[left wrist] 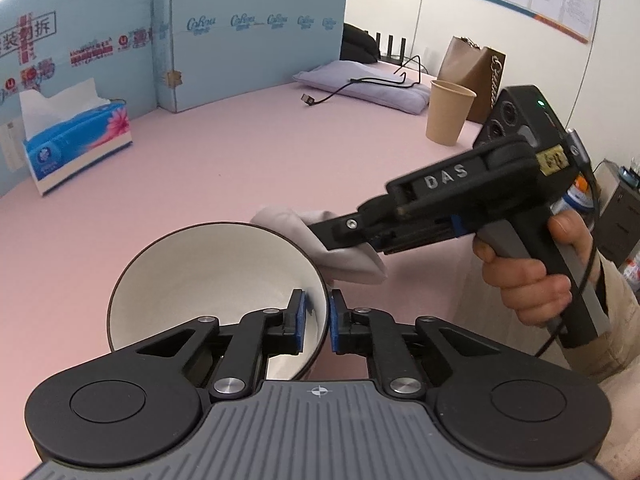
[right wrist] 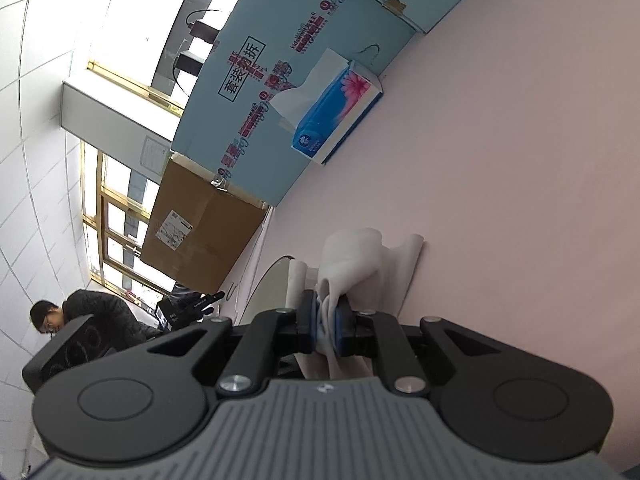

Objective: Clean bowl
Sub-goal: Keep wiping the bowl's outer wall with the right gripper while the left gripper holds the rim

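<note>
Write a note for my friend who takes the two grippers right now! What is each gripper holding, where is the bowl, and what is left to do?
Left gripper: shut on the near rim of the bowl, one finger inside and one outside the wall.
Right gripper: shut on the folded white cloth, which sits just outside the bowl's right rim.
The bowl is over the pink table, tipped so its inside shows; whether it rests on the table is unclear.
Done: bowl gripped, cloth in the gripper.
The cloth is not yet inside the bowl. The inside looks white; no dirt is visible.
Left, probably: wipe the inside, then set both down.
</note>
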